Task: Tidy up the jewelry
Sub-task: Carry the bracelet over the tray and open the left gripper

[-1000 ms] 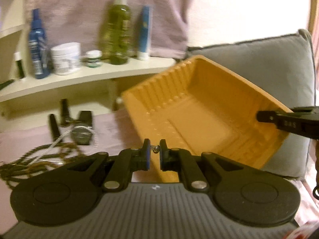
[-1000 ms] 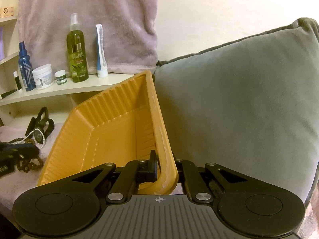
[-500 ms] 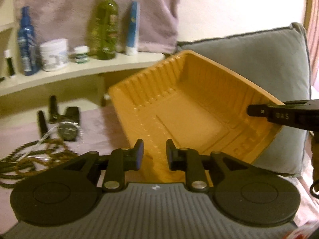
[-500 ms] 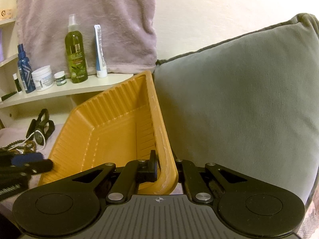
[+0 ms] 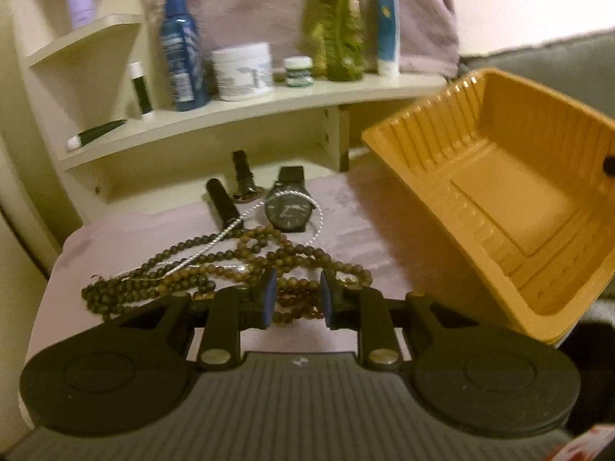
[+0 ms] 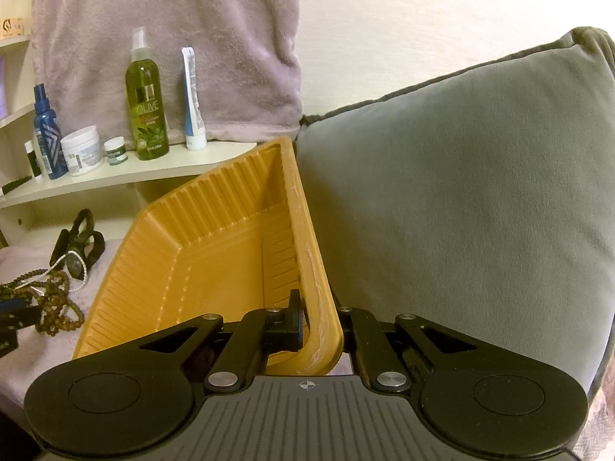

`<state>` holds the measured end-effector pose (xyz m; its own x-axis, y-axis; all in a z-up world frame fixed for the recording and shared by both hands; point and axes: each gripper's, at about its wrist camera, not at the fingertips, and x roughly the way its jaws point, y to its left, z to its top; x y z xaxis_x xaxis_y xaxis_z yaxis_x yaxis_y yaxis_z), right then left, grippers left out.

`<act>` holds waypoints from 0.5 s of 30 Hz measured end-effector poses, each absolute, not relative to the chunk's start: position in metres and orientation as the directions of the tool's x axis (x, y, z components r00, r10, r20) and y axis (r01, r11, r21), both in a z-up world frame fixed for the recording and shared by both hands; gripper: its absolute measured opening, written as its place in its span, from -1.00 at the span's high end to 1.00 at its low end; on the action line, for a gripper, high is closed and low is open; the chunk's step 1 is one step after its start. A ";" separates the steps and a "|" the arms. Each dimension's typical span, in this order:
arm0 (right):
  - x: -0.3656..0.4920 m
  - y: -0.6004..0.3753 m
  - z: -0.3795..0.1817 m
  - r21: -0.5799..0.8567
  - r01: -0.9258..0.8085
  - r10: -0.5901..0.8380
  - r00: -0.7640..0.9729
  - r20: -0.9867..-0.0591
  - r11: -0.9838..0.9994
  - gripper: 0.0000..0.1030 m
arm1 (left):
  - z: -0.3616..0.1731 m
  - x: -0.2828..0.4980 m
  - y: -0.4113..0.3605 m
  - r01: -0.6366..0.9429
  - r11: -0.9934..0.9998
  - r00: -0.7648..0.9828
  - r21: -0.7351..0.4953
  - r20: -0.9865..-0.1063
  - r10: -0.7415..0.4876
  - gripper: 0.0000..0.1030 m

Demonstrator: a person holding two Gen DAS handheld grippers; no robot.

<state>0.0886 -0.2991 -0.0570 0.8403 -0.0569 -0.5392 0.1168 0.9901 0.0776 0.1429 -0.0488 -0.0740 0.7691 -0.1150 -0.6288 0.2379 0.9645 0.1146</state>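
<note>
My right gripper (image 6: 319, 320) is shut on the near rim of an orange plastic tray (image 6: 215, 253) and holds it tilted against a grey cushion. The left wrist view shows the tray (image 5: 499, 207) at the right, with nothing visible inside. My left gripper (image 5: 296, 296) hangs low over a tangle of brown bead necklaces (image 5: 215, 269). Its jaws are slightly apart, beads show in the gap behind them, and the pads press on nothing. Beyond the beads lie a silver chain (image 5: 226, 230) and a black wristwatch (image 5: 288, 209).
A second black watch strap (image 5: 246, 180) lies behind the chain on the pink cloth (image 5: 346, 207). A cream shelf (image 5: 269, 107) carries bottles and jars under a hanging towel. The grey cushion (image 6: 461, 192) fills the right side.
My left gripper held a tiny item over the tray, opened and let it go, then swung left and down to the beads. The right gripper and tray stayed still.
</note>
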 end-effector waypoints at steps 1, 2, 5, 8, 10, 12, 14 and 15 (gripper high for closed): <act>0.089 -0.299 -0.057 0.077 0.117 -0.057 0.840 -0.540 0.990 0.90 | -0.077 0.143 -0.051 0.260 0.958 0.762 0.123 -0.635 -0.125 0.62; 0.088 -0.299 -0.058 0.077 0.117 -0.057 0.839 -0.541 0.990 0.90 | -0.080 0.145 -0.053 0.277 0.951 0.757 0.137 -0.640 -0.129 0.64; 0.089 -0.300 -0.058 0.076 0.118 -0.059 0.838 -0.542 0.990 0.90 | -0.087 0.149 -0.060 0.328 0.928 0.736 0.174 -0.664 -0.136 0.69; 0.089 -0.299 -0.058 0.074 0.118 -0.059 0.838 -0.542 0.990 0.90 | -0.092 0.151 -0.063 0.347 0.915 0.725 0.207 -0.678 -0.122 0.77; 0.089 -0.300 -0.058 0.074 0.117 -0.059 0.838 -0.542 0.990 0.90 | -0.092 0.151 -0.064 0.353 0.910 0.726 0.218 -0.677 -0.119 0.78; 0.089 -0.300 -0.058 0.075 0.118 -0.059 0.838 -0.542 0.990 0.90 | -0.091 0.149 -0.063 0.353 0.908 0.729 0.224 -0.674 -0.117 0.87; 0.090 -0.300 -0.058 0.075 0.117 -0.058 0.838 -0.543 0.990 0.90 | -0.088 0.147 -0.063 0.354 0.906 0.735 0.231 -0.669 -0.116 0.87; 0.090 -0.300 -0.058 0.075 0.117 -0.057 0.838 -0.542 0.990 0.90 | -0.085 0.147 -0.063 0.352 0.907 0.738 0.232 -0.664 -0.117 0.88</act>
<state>0.0898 -0.3003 -0.0580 0.8382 -0.0573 -0.5423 0.1165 0.9903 0.0754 0.1468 -0.0627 -0.0849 0.7382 -0.1165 -0.6644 0.3518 0.9069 0.2318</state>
